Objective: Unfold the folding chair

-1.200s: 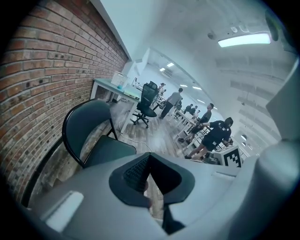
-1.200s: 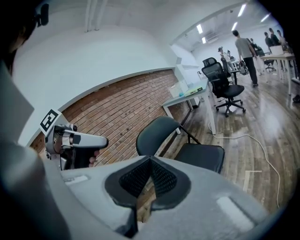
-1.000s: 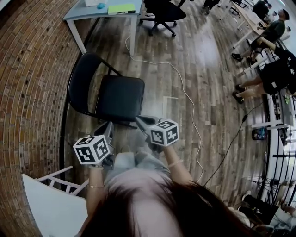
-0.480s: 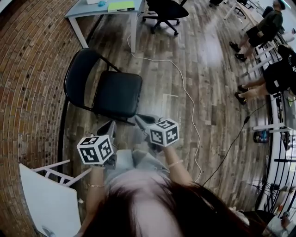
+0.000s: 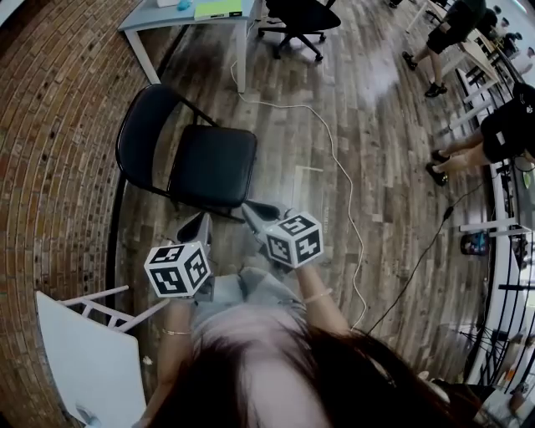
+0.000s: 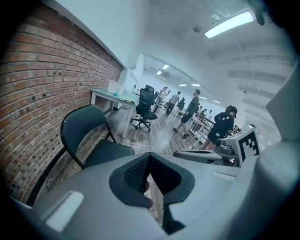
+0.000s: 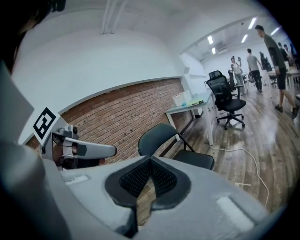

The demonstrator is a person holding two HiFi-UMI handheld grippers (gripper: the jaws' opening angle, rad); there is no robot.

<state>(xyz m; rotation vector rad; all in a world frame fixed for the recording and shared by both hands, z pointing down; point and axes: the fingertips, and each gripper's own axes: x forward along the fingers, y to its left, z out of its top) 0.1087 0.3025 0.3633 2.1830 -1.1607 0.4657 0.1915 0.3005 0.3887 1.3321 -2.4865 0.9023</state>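
- The folding chair point(image 5: 209, 163) stands open on the wooden floor point(image 5: 376, 201). Its seat is flat, its backrest is upright and its back is close to the brick wall point(image 5: 50, 150).
- Judging from this, the unfolding looks complete: the seat is fully down and the legs are spread. I cannot tell from these views whether the frame has locked, so at most a check of that remains.
- The left hand-held gripper point(image 5: 199, 226) has its jaws closed together with nothing between them. It hovers just short of the seat's near edge and does not touch it.
- The right hand-held gripper point(image 5: 257, 216) is likewise closed and empty. It sits near the seat's front corner, and the head view does not show clearly whether it is touching.
- Both gripper views look past their closed jaws at the chair, which confirms that neither has hold of it.
- No brand, label or readable writing shows on the chair.
- The cube point(image 5: 177, 269) on each hand-held gripper carries only black-and-white square patterns, not words.
- The grey desk point(image 5: 159, 21) beyond the chair holds a green item too small to read any print on.
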